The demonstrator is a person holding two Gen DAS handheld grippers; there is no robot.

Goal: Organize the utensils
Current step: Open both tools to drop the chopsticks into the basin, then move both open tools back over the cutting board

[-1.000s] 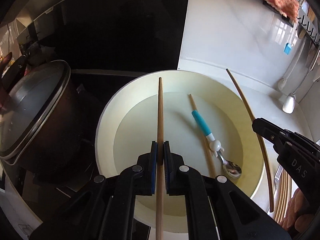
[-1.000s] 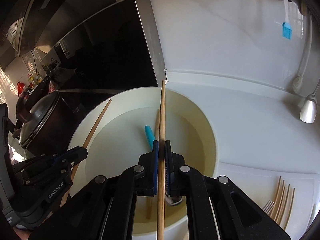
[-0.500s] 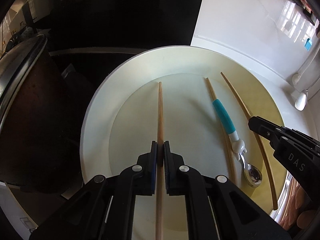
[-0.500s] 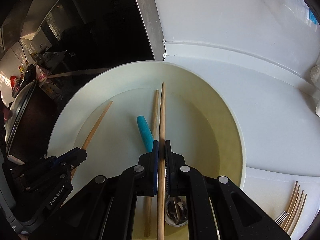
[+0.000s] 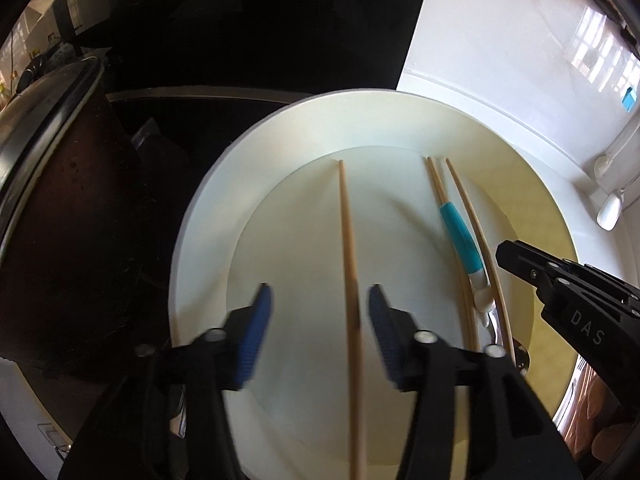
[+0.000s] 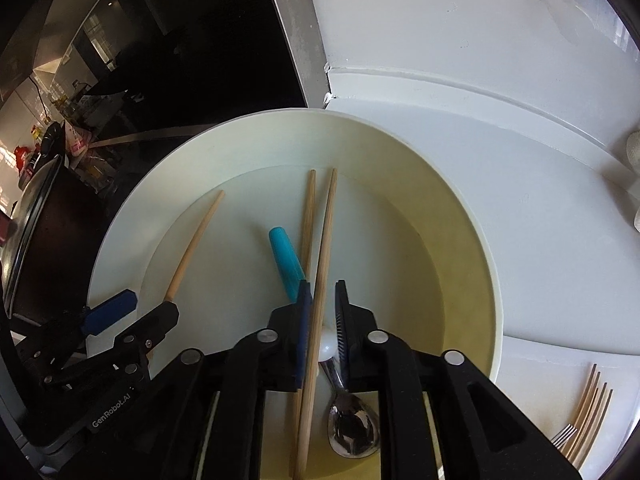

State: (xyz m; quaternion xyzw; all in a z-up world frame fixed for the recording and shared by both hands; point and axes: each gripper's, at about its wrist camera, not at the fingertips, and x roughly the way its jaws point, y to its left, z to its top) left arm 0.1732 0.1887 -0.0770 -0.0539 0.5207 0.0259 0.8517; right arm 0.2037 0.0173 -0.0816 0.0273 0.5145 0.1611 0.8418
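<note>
Both chopsticks are down in the cream bowl (image 6: pixel 472 240) now. The left gripper (image 5: pixel 316 320) has just been opening, its jaws clear of the left chopstick (image 5: pixel 347 240), which lies between them, pointing straight ahead. The right gripper (image 6: pixel 322 304) has just been opening too; the right chopstick (image 6: pixel 325 240) leans against one pad, beside the teal-handled spoon (image 6: pixel 286 258). Thin, pale bamboo sticks.

White counter (image 6: pixel 500 168), white wall behind, black glossy panel (image 5: pixel 248 24) left, window glare on wall
</note>
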